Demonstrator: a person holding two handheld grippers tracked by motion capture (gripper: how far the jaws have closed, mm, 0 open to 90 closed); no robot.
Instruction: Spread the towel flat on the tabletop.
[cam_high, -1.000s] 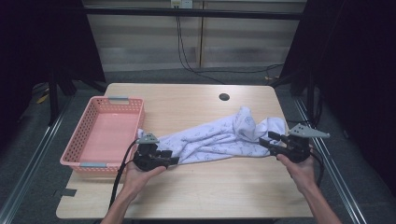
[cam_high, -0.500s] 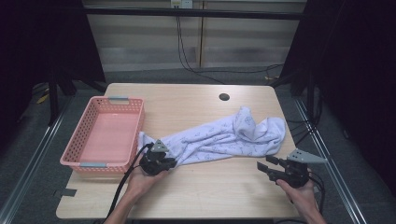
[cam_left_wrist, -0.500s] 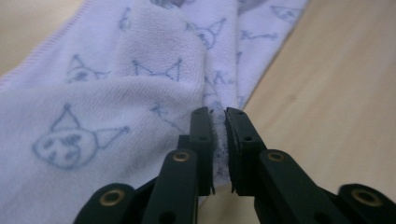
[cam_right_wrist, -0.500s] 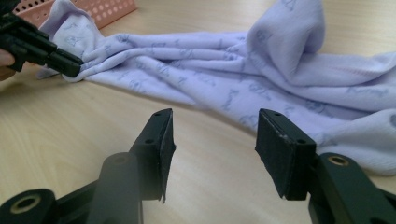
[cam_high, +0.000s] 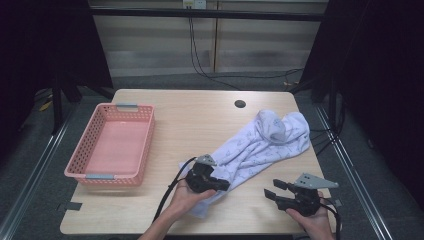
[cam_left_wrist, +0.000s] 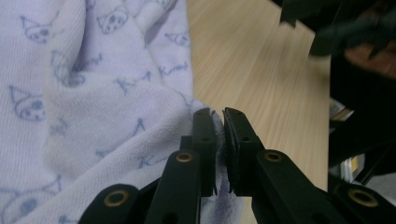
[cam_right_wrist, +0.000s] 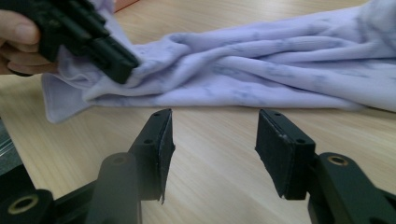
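Since a second ago the right gripper (cam_high: 272, 194) has come off the far end of the towel (cam_high: 260, 145) and drawn back toward the person, while the left gripper (cam_high: 223, 184) has carried its pinched corner rightward, so the cloth now lies bunched on the right half of the bench (cam_high: 200, 115) instead of stretched across it.

Left fingers (cam_left_wrist: 205, 135) are clamped on a fold of the towel's near edge, a sliver of terry showing between the pads; that hold probably serves to anchor one corner while the other hand picks a new spot. Right fingers (cam_right_wrist: 159, 144) stand wide apart with nothing between them, low over bare wood just short of the cloth and aimed at its near edge, likely lining up a fresh grasp.

The towel is pale lilac terry printed with small grey cartoon figures and lettering, crumpled in long ridges running diagonally, its far end heaped near the bench's right edge. A pink basket (cam_high: 90, 145) sits well apart at the left.
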